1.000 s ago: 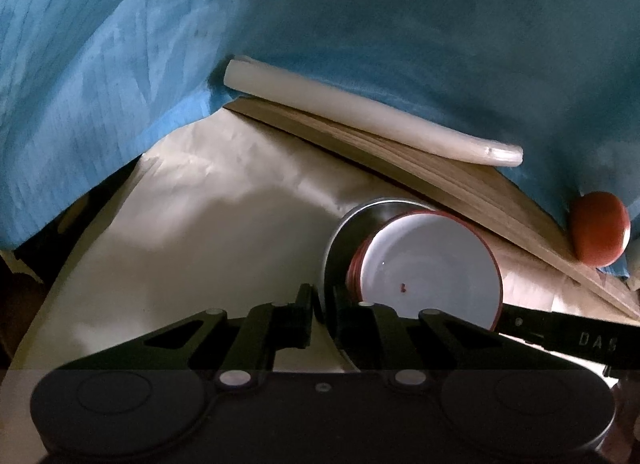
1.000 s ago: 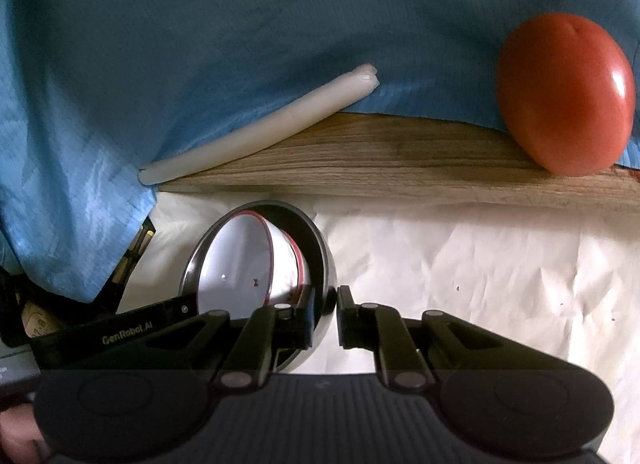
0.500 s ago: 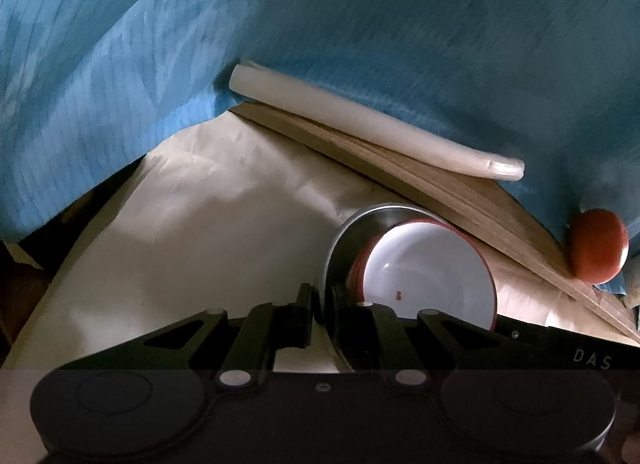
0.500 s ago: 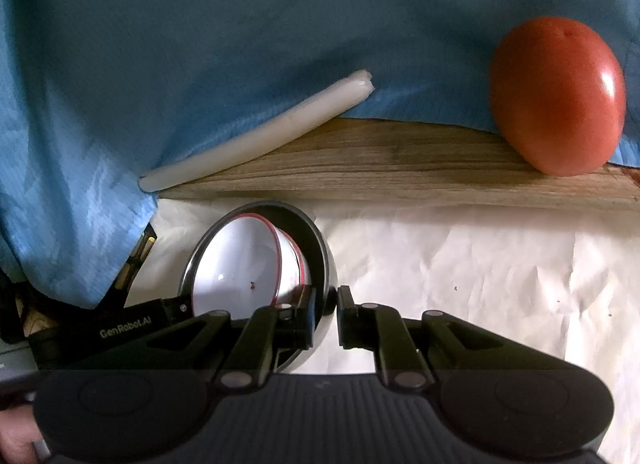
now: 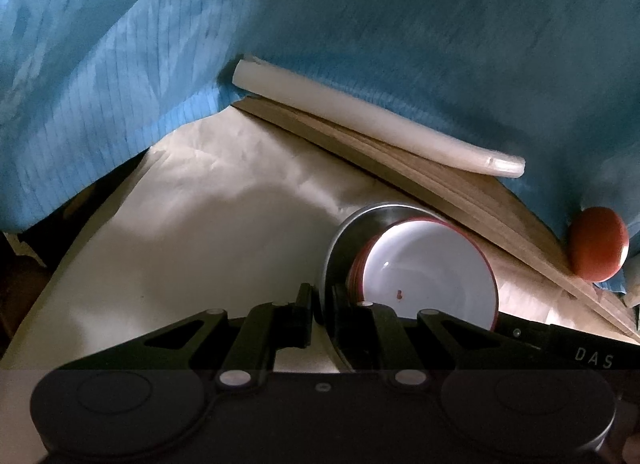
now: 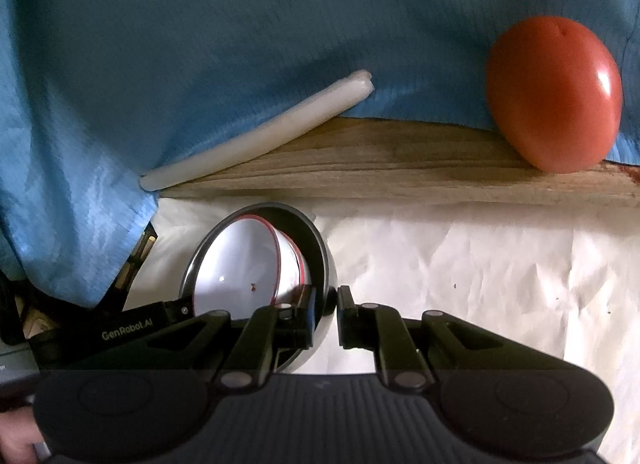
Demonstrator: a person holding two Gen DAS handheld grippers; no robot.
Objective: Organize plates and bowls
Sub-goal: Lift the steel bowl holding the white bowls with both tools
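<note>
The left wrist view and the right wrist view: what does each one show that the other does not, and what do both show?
Only the left wrist view shows the left gripper pinching the metal bowl's rim, and a finger marked DAS.

Only the right wrist view shows the right gripper on the opposite rim, a finger marked GenRobot.AI, and a hand at the lower left.

Both show the red-rimmed white bowl nested in the metal bowl, the tomato, the white stick, the wooden board and the blue cloth.

A brushed metal bowl (image 6: 320, 252) holds a glossy white enamelled bowl (image 6: 236, 264). Behind it, rough grained wood (image 6: 400, 168) is seen, matt creased paper (image 6: 480, 264) beneath, woven blue cloth (image 6: 200, 44) beyond.
</note>
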